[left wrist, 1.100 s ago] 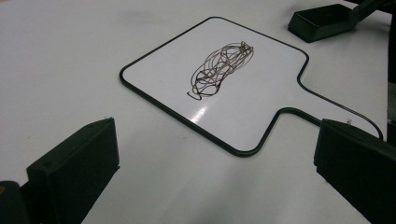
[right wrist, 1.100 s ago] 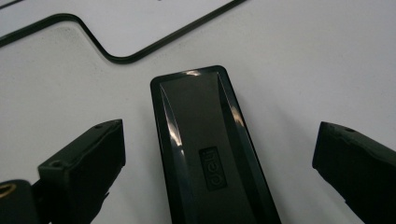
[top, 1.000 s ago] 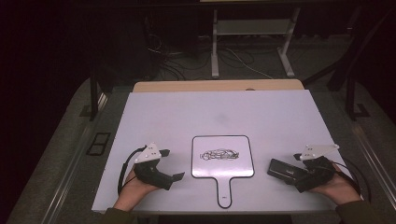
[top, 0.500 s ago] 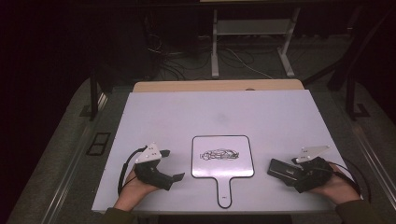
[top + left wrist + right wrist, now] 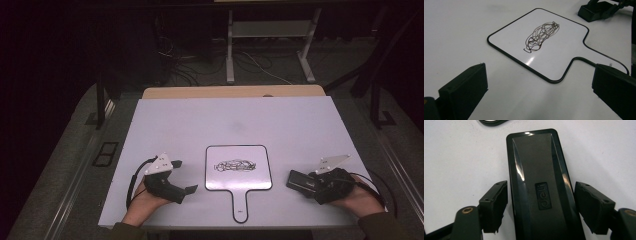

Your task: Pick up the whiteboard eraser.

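Right gripper [image 5: 540, 202]: held low at the table's right near edge, 2 jaws straddling a black eraser [image 5: 541, 187]. Jaws just been closing, eraser between them. In the right gripper view, left pad at or almost at the eraser's side, right pad with a thin gap showing; firm contact not confirmed, so recorded as not yet clamped. Grey three-cornered plate on top, cable trailing back past the right hand [image 5: 357, 197].

Eraser: flat on the table, label face up, long axis in line with the right gripper's jaws. In the high view, eraser [image 5: 300, 181] lying roughly across the table, free end pointing left toward the whiteboard [image 5: 239, 167], near end buried between the jaws. Just right of the whiteboard's lower right corner, apart from it.

Left gripper [image 5: 182, 176]: resting at the left near side in the left hand [image 5: 145, 202], jaws spread wide, nothing between them but bare table. Pointed right toward the whiteboard's handle.

Whiteboard: small, black-edged, flat at the centre near part of the table [image 5: 230, 120], handle pointing toward the person, long axis running front to back. 1 dark scribble [image 5: 541, 36] at the middle of the writing face.

Beyond the table: dark floor with cables and a pale metal frame.
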`<state>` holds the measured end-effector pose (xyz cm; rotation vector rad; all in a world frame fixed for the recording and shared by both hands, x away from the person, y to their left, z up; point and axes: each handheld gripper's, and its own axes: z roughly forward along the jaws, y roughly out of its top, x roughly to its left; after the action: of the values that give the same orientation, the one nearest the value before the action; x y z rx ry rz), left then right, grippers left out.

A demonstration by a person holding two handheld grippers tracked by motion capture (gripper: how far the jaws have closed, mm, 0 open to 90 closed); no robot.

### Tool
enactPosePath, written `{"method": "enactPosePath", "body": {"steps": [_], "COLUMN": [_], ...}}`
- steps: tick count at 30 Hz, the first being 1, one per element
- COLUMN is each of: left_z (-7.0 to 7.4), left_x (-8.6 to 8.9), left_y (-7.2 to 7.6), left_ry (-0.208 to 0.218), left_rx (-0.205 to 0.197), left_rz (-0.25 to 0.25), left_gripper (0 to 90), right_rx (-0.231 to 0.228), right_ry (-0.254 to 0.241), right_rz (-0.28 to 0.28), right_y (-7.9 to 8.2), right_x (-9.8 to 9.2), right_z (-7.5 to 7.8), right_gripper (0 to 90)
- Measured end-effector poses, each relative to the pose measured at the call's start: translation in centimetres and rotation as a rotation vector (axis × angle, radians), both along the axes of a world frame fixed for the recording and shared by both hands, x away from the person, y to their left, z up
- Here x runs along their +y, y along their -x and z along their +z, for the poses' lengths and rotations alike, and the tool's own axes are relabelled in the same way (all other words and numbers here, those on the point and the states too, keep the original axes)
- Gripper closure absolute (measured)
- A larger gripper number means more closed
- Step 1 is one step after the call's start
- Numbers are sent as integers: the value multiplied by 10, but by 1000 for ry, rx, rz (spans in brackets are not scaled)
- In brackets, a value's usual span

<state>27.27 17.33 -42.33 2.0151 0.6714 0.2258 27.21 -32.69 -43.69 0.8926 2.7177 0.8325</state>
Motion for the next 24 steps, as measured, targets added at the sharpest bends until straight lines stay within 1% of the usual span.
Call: {"method": "enactPosePath", "body": {"steps": [7, 15, 18, 24], "left_z": [0, 0, 1, 1], "left_x": [0, 0, 0, -1], "left_y": [0, 0, 0, 0], "left_ry": [1, 0, 1, 2], "left_rx": [-1, -1, -2, -4], "left_rz": [0, -1, -2, -3], "left_gripper": [0, 0, 0, 0], "right_rx": [9, 11, 32, 34], "right_ry": [-13, -4, -1, 13], "right_rz": [13, 29, 34, 46], "right_y": [-1, -2, -3, -4], "right_x": [-1, -1, -2, -1], "right_z": [1, 2, 3, 4], "right_gripper": [334, 359, 370, 379]}}
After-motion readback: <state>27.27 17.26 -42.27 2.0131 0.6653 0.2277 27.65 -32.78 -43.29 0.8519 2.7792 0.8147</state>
